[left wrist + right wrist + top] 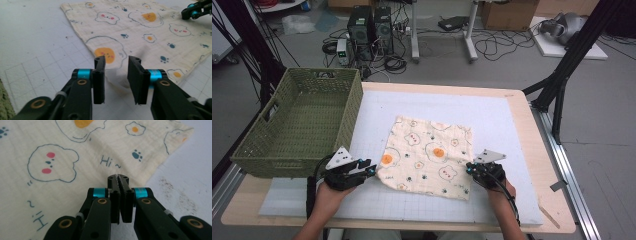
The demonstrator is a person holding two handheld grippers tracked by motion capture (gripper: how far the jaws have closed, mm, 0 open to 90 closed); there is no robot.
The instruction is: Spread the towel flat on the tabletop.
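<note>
Cloth (428, 155) lies flat on the white mat (512, 130), set diamond-wise, between both tools. Right gripper (472, 169) sits at the cloth's 3 o'clock edge, jaws pressed together right at the hem (150, 176); whether fabric is pinched cannot be told. Left gripper (371, 170) waits at the 9 o'clock corner, jaws apart, nothing between them, corner just ahead (110, 75). Green basket (297, 125) at 10 o'clock.

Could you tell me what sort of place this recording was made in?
Probably a lab or workshop set up for recording. Computer towers and loose cables sit on the bare floor, black frame struts flank the table, and cardboard boxes stand behind.
</note>
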